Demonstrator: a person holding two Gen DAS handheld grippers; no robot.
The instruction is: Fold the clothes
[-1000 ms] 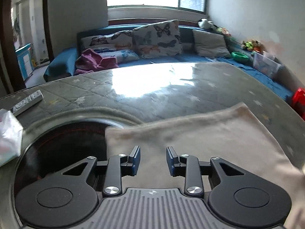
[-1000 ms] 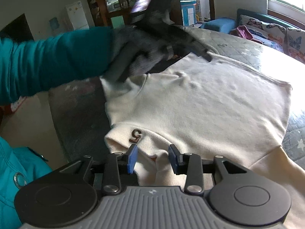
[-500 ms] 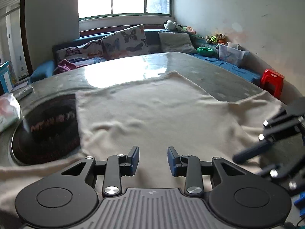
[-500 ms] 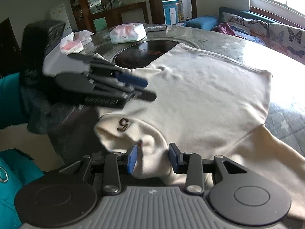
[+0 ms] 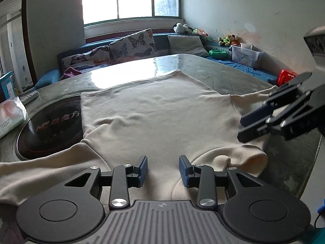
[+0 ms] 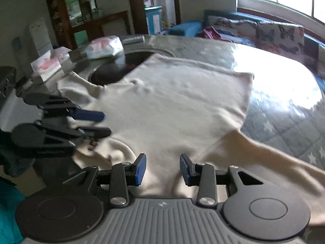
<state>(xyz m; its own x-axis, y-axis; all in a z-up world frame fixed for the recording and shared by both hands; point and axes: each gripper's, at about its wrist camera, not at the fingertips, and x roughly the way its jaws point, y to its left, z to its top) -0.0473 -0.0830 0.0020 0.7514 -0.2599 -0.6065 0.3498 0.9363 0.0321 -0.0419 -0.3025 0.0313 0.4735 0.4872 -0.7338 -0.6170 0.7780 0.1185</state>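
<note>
The cream sweatshirt (image 5: 158, 109) lies flat on the worktop (image 5: 233, 71), ready for folding; left tongs (image 5: 163, 169) and right tongs (image 6: 162, 169) hover released above its collar end.

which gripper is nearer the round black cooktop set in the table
Left. The left gripper hovers over the cream sweatshirt beside the round black cooktop; the right gripper is across the garment.

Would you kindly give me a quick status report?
Both claws open, empty: left, right. Shirt flat on table, unfolded. Hotplate partly under shirt.
</note>
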